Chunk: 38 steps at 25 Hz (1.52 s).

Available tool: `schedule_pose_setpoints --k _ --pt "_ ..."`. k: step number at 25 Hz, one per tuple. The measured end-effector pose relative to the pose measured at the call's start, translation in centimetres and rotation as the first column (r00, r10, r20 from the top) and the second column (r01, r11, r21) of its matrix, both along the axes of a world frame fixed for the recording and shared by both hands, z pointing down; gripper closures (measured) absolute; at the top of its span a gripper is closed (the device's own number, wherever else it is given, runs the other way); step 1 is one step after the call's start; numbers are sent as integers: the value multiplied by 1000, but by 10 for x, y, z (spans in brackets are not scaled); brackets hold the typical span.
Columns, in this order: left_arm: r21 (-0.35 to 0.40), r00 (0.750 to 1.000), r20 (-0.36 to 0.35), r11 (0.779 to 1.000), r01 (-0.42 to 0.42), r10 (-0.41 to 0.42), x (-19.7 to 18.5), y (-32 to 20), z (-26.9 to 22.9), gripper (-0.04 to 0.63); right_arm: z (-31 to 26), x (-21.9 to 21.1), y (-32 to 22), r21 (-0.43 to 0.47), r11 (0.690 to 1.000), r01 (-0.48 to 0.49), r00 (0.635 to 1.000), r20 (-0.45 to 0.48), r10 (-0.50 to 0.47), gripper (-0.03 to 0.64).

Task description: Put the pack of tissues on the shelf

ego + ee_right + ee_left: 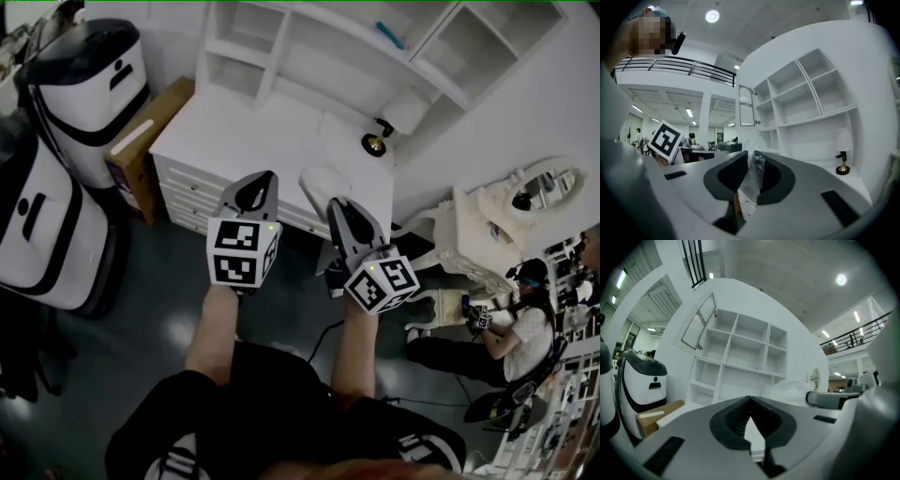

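Note:
The pack of tissues [322, 181] is white and soft, and my right gripper [335, 203] is shut on its near end, holding it in the air before the desk's front edge. In the right gripper view its crinkled wrapper [751, 180] is pinched between the two dark pads. My left gripper [265, 178] is alongside on the left, shut with nothing in it; in its own view the pads [740, 416] meet at the tip. The white shelf unit [309, 56] with open compartments stands on the white desk [253, 131] straight ahead.
A small black and brass lamp [379, 139] stands on the desk's right end. A blue thing [391, 36] lies on an upper shelf. A cardboard box [141, 141] and white machines [89, 84] stand left. A white vanity [506, 216] and a seated person [525, 328] are at right.

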<state>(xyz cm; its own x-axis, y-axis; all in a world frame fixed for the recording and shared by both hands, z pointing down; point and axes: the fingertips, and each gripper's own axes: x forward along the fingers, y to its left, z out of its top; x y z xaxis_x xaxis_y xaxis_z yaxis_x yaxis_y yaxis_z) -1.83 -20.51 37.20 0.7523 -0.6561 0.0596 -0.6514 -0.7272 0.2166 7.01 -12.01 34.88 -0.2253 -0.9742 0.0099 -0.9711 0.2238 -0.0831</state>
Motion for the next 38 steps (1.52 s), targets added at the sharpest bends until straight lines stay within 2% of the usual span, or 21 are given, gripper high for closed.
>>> schedule_pose_setpoints --k 4,8,13,17,26,32,38 --pt "-45 998 -8 997 -55 55 13 0 14 586 20 11 0 -54 998 -42 999 5 42 561" --pt "-52 998 -9 996 -66 66 16 -2 13 584 10 14 -9 -41 998 -41 999 6 41 561" --pt "-52 1000 -11 999 -6 6 4 -22 15 584 23 5 -28 -64 998 14 1000 1 -14 561" --pt "-38 999 -17 999 32 -32 -3 -31 6 586 9 9 -42 -32 999 42 999 4 -42 561" --pt "-28 997 34 997 75 -74 -10 -42 15 584 19 -5 -72 -19 991 129 991 40 -128 561" --pt "-48 995 82 997 63 -59 11 -50 32 584 48 12 -75 -52 992 114 990 91 -109 561" --pt "-40 997 79 999 -9 12 65 -52 39 584 63 65 -77 -60 997 42 993 112 -35 561"
